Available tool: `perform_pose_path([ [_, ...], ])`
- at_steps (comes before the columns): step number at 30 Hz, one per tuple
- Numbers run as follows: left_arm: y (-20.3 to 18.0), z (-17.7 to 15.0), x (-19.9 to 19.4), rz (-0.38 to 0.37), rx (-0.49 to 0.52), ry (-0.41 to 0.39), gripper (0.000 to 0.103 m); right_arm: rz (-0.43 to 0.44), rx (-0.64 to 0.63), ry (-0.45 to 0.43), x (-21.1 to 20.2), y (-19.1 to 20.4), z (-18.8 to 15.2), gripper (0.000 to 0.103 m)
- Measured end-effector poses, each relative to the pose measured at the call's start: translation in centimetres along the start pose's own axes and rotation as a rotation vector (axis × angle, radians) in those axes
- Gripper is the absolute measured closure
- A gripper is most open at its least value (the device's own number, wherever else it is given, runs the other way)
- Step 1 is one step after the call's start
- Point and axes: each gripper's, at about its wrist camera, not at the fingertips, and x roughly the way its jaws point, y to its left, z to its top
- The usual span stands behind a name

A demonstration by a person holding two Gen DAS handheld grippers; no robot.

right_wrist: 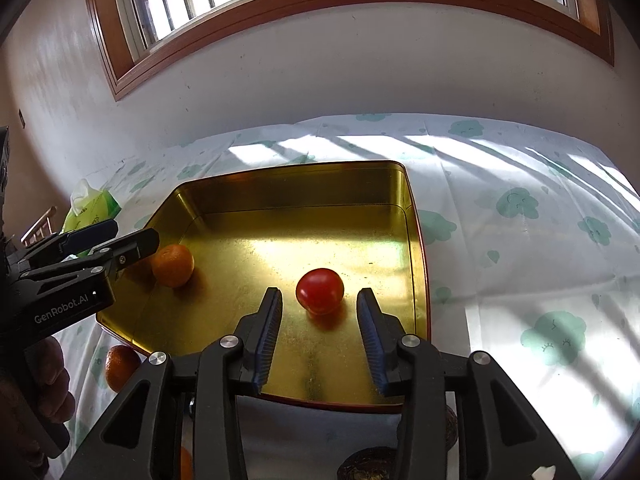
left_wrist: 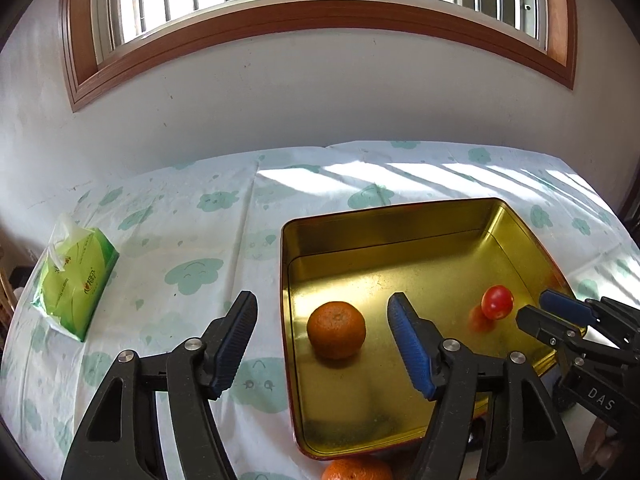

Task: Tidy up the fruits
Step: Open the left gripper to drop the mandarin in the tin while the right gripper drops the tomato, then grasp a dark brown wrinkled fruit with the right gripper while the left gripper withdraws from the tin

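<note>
Fruit sits in a gold tin (left_wrist: 400, 232) at centre frame on a cloud-patterned tablecloth (left_wrist: 192, 216): an orange (left_wrist: 336, 330) at lower centre of the left wrist view and a tomato (right_wrist: 320, 290) at centre of the right wrist view, well apart. The left gripper (left_wrist: 322, 338) is spread wide and empty, its fingers either side of the orange without touching. The right gripper (right_wrist: 319, 336) is likewise parted and empty, just short of the tomato. A second orange (right_wrist: 120, 367) lies outside the tin at lower left. A green tissue pack (left_wrist: 74, 280) rests at left.
</note>
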Motion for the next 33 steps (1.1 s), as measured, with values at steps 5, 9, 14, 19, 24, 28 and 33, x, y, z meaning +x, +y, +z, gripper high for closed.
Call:
perform_pose_path([
  [5,1.6,-1.4,-3.9,-0.017,-0.031,-0.073,0.034,0.029,0.037,-0.042,-4.7,-1.5,-2.2,0.066],
  [9,2.2,-3.7,-6.8,-0.035,-0.065,-0.090,0.034,0.031,0.057,-0.035,-7.7,-2.7,-4.9,0.064],
  [14,1.7,-7.4,-9.2,-0.041,-0.076,-0.077,0.034,0.014,0.066,-0.012,-9.7,-3.8,-8.1,0.064],
  [19,1.3,-10.8,-9.2,-0.067,-0.124,-0.026,0.034,0.009,0.087,0.027,-8.8,-4.4,-9.8,0.064],
  [24,0.1,-13.1,-7.9,-0.080,-0.133,0.038,0.034,0.003,0.076,0.037,-7.5,-4.2,-9.5,0.064],
  [28,-0.9,-13.9,-7.5,-0.086,-0.106,0.049,0.034,0.006,0.083,0.048,-6.3,-4.3,-9.0,0.064],
  [33,-1.2,-13.8,-7.8,-0.093,-0.095,0.033,0.034,0.019,0.066,0.069,-4.9,-3.6,-8.2,0.064],
])
